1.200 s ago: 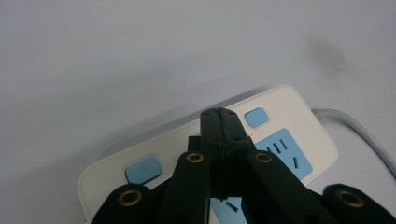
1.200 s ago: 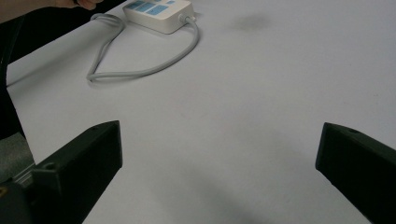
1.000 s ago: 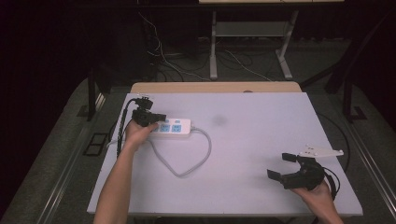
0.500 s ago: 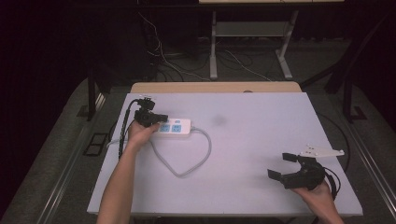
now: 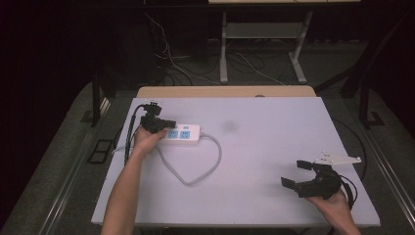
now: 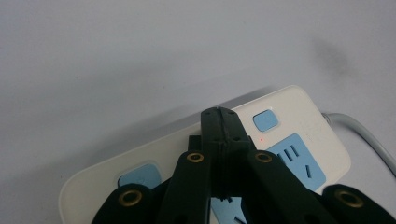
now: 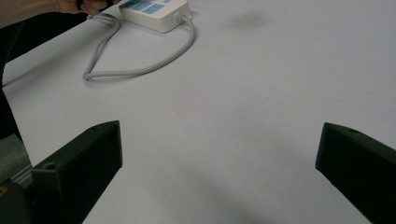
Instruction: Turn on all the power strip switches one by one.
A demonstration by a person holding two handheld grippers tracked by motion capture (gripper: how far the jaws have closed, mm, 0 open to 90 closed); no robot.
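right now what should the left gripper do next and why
Probably ease the left gripper toward the blue switch on the power strip. Its jaws are shut, tips just short of the switch, a small red light beside it. The right gripper waits open, far off.

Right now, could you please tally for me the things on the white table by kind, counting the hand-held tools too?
Power strips: 1, white with blue sockets, its grey cable looped on the table.
Hand-held tools: 2, the left tool shut over the strip, the right tool open above bare table.
Total: 3.
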